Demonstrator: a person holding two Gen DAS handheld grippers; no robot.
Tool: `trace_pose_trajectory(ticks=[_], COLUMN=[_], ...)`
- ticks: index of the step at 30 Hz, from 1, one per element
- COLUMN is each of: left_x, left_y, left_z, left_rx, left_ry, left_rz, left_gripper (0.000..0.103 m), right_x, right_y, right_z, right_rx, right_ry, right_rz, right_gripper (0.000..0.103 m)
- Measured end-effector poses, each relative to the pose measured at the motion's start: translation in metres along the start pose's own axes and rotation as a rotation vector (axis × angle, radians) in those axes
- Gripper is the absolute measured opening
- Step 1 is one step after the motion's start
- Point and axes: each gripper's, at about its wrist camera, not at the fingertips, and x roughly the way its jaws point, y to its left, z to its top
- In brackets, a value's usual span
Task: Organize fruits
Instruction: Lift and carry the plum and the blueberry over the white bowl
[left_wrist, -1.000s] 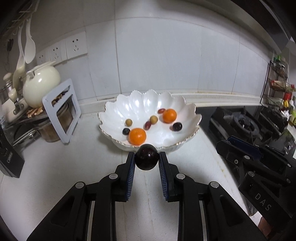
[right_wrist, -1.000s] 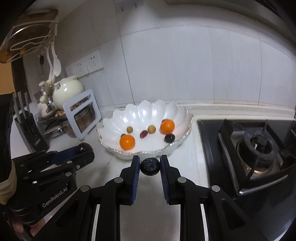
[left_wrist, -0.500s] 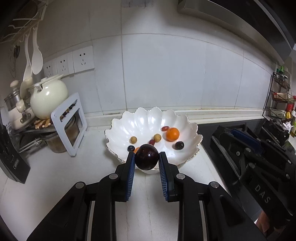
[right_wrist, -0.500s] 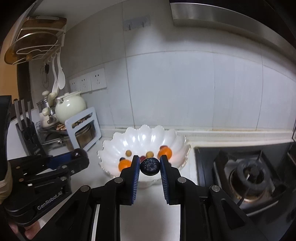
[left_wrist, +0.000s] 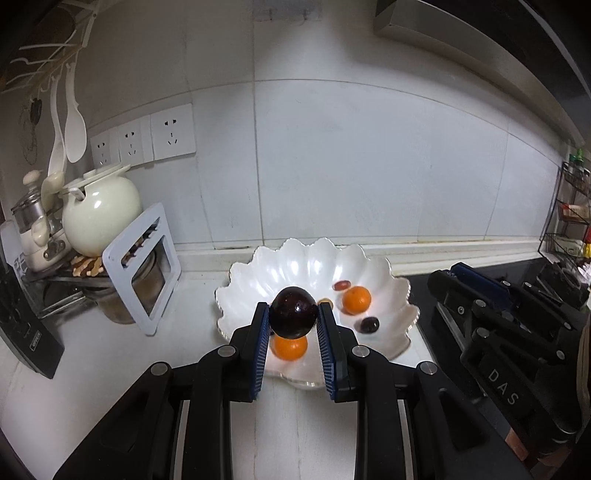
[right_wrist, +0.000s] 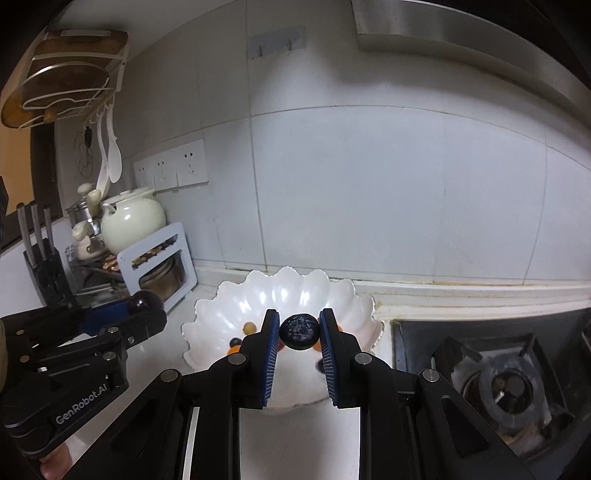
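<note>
A white scalloped bowl (left_wrist: 314, 258) (right_wrist: 295, 284) stands on the counter against the wall. It holds two oranges (left_wrist: 356, 300), a dark grape (left_wrist: 369, 324) and several small fruits. My left gripper (left_wrist: 293, 317) is shut on a dark round plum (left_wrist: 293, 312), held above the bowl's near side. My right gripper (right_wrist: 299, 330) is shut on a dark wrinkled fruit (right_wrist: 299, 331), also above the bowl's near side. The left gripper also shows in the right wrist view (right_wrist: 144, 306), left of the bowl.
A cream teapot (left_wrist: 99, 206) sits on a rack with a white frame (left_wrist: 144, 273) left of the bowl. A knife block (right_wrist: 44, 269) stands further left. A gas stove (right_wrist: 509, 384) lies right of the bowl. Wall sockets (left_wrist: 144, 142) and hanging spoons are above.
Both grippers have risen and moved forward with their fruits, from in front of the bowl to above its near side. Neither has let go.
</note>
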Motion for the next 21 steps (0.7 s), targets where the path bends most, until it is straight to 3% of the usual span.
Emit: trace_pose_trajectory(ticks=[12, 21], left_x=[0.051, 0.09], left_y=[0.002, 0.003], left_z=[0.03, 0.04], left_rx=[-0.044, -0.031], left_ry=[0.063, 0.113], left_rz=[-0.02, 0.018], left_gripper=[0.026, 0.026], right_x=[0.055, 0.098], right_y=[-0.009, -0.013], right_z=[0.031, 0.042], right_rx=[-0.046, -0.061], right_ry=[0.054, 0.103], right_rz=[0.004, 0.007], right_gripper=[0.024, 0.024])
